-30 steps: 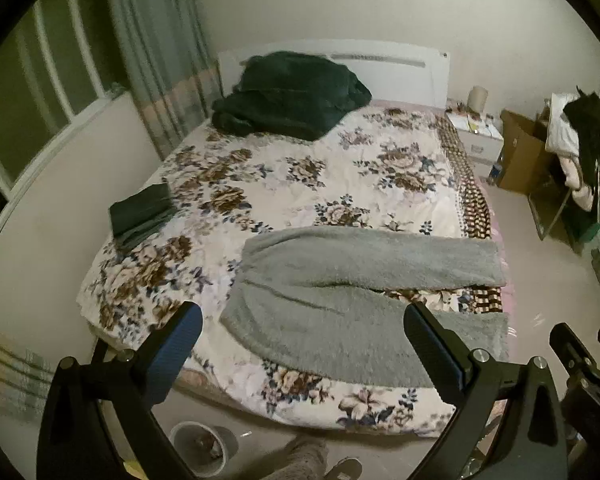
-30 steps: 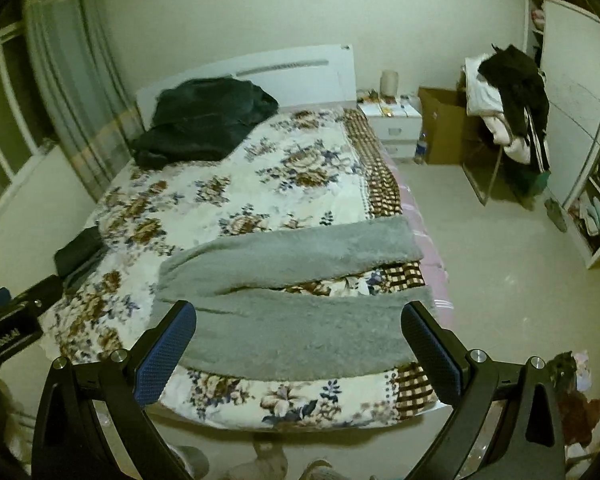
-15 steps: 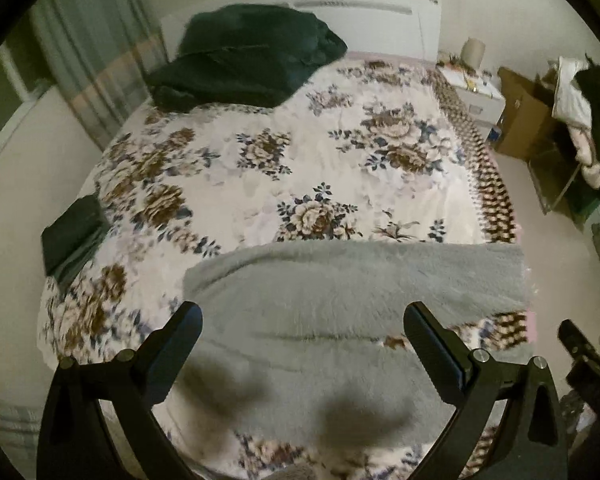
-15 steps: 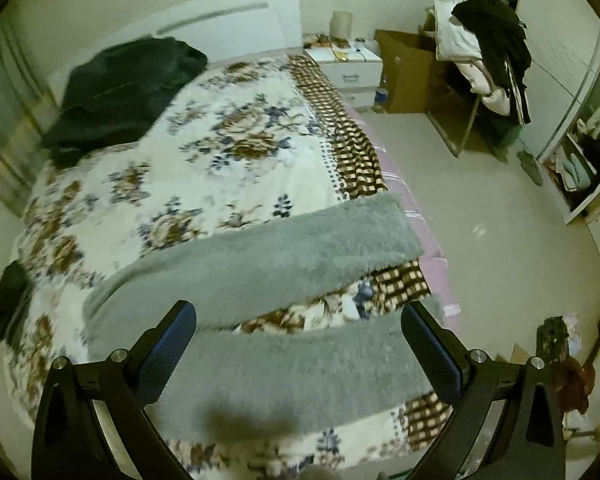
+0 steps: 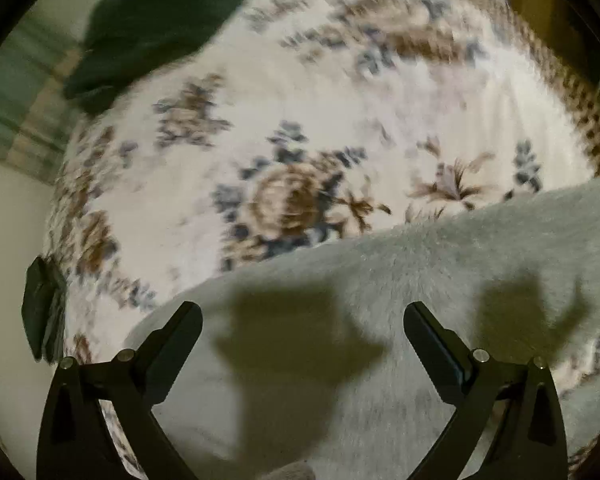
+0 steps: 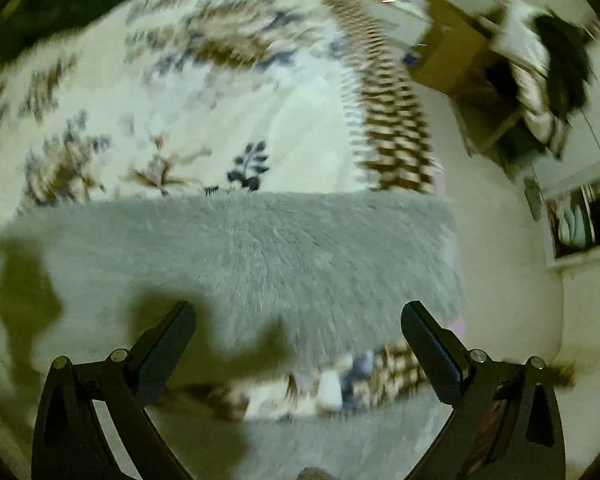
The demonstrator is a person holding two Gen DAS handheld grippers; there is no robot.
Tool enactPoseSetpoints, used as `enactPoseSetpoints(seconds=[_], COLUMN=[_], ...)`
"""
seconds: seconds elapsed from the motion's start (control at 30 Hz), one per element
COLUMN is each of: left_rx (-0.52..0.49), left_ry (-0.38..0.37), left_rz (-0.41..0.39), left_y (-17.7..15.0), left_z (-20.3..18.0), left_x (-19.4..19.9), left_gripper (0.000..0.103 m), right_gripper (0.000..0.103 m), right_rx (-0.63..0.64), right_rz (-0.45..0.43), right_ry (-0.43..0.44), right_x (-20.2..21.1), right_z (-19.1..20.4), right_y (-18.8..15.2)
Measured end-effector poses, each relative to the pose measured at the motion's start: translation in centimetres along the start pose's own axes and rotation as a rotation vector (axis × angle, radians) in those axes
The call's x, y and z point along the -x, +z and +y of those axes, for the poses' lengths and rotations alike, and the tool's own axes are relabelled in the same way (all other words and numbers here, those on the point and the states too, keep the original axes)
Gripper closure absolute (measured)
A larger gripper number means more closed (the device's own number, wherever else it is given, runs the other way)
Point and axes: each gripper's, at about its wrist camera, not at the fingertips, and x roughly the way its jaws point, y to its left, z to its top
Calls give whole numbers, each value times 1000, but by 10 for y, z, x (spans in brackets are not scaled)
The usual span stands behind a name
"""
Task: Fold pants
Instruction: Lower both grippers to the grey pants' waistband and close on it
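Grey fuzzy pants point(image 5: 440, 272) lie flat across the near part of a floral bedspread point(image 5: 300, 120), waist to the left, two legs running right. My left gripper point(image 5: 302, 316) is open and empty, low over the waist end, its shadow on the fabric. In the right wrist view the far leg point(image 6: 280, 252) ends at its cuff near the bed's right edge, and the near leg point(image 6: 340, 440) lies below it with a strip of bedspread point(image 6: 240, 100) between. My right gripper point(image 6: 298, 316) is open and empty, low over the leg ends.
A dark green blanket point(image 5: 172, 12) is heaped at the head of the bed. A small dark folded item point(image 5: 44, 308) lies at the bed's left edge. Right of the bed are bare floor point(image 6: 512, 312), a cardboard box point(image 6: 448, 60) and a chair piled with clothes point(image 6: 540, 64).
Both grippers have dropped and moved forward, from above the bed's foot to just over the pants. Both stay open. The pants have not moved.
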Motion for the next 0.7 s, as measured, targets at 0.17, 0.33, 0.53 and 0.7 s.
enactPoseSetpoints(seconds=[0.17,0.33,0.53,0.7], left_rx=[-136,-201,-184,-182], left_ry=[-20,-69,-175,-268], left_rz=[86,120,96,51], left_y=[35,54,54,51], left_z=[-41,-62,-62,-64], left_x=[-74,-116,-126,-115], left_gripper=[0,0,25,84], right_gripper=[0,1,4,45], right_rx=[243,509,630,621], right_rz=[119,154,221,265], right_ry=[-17,-84,-16,109], right_x=[-104,-167,-201,-203], right_z=[49,87,101,93], right_y=[30,57,83,98])
